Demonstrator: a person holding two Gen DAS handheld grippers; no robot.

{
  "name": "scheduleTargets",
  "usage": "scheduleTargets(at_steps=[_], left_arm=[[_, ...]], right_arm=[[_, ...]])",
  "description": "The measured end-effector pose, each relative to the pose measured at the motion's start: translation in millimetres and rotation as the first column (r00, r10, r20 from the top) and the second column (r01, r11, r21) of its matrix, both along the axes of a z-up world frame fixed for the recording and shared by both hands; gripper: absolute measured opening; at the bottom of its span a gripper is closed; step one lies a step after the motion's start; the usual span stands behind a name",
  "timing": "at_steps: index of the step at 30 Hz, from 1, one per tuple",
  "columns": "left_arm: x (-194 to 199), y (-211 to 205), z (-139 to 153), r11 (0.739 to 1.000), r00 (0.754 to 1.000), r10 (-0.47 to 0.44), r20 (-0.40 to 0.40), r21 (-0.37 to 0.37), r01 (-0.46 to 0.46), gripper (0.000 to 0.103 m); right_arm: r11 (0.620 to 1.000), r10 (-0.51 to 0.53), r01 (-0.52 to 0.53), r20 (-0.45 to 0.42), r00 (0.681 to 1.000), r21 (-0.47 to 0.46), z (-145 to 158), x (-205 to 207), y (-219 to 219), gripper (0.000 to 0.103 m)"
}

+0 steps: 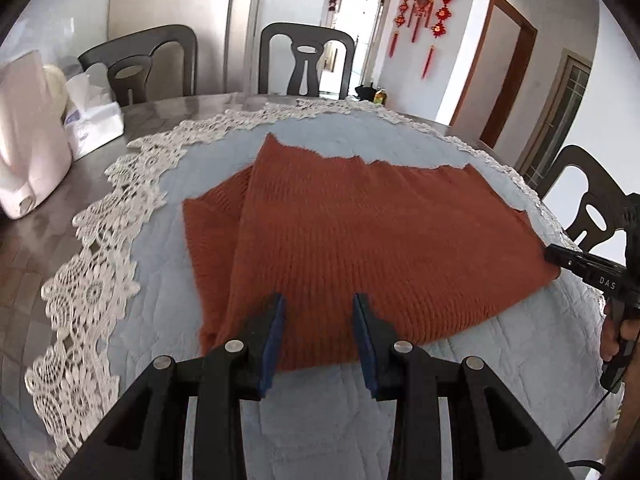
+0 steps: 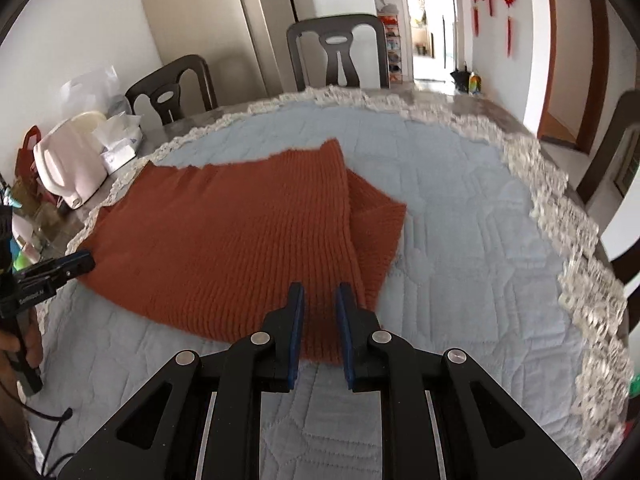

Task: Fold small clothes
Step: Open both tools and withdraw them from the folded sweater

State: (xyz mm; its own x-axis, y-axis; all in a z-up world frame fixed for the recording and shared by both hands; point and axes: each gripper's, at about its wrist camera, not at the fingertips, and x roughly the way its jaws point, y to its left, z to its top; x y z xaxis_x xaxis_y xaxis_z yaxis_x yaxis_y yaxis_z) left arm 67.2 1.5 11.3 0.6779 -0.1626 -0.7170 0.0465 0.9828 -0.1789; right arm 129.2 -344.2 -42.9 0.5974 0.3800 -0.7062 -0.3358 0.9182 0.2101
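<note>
A round worktop [image 1: 192,108] stands in a dining room, covered by a pale blue quilted cloth [image 1: 460,380] with a lace border. A rust knitted garment [image 1: 360,232] lies folded and flat at the cloth's middle, one folded part showing beyond a side edge. The left claw [image 1: 319,300] hovers at the garment's near edge, jaws moderately parted, nothing between them. The right claw [image 2: 319,290] hovers at the near edge too, jaws narrowly parted, empty. A white kettle [image 1: 28,136] sits near the worktop's far edge.
</note>
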Motion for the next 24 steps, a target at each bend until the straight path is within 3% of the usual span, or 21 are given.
scheduleTargets(at_steps=[9,16,21,24], left_arm=[[-4,-5,-5,0.999,1.000,0.019,0.014,0.029,-0.019,0.039],[-5,-10,0,0.998,1.000,0.023,0.006,0.055,-0.023,0.039],[-12,-18,10,0.998,0.999,0.011,0.032,0.055,-0.013,0.039],[-12,-27,12,0.999,0.999,-0.014,0.043,0.052,0.011,0.039]], right_arm=[[0.999,-0.010,0.012,0.052,0.999,-0.053,-2,-8,7,0.018],[0.997,-0.029,0.032,0.038,0.999,-0.066,6,-8,12,0.018],[0.998,0.048,-0.045,0.091,0.995,-0.033,20,-24,34,0.019],[0.993,0.117,-0.115,0.100,0.988,-0.023,21,-29,55,0.025]])
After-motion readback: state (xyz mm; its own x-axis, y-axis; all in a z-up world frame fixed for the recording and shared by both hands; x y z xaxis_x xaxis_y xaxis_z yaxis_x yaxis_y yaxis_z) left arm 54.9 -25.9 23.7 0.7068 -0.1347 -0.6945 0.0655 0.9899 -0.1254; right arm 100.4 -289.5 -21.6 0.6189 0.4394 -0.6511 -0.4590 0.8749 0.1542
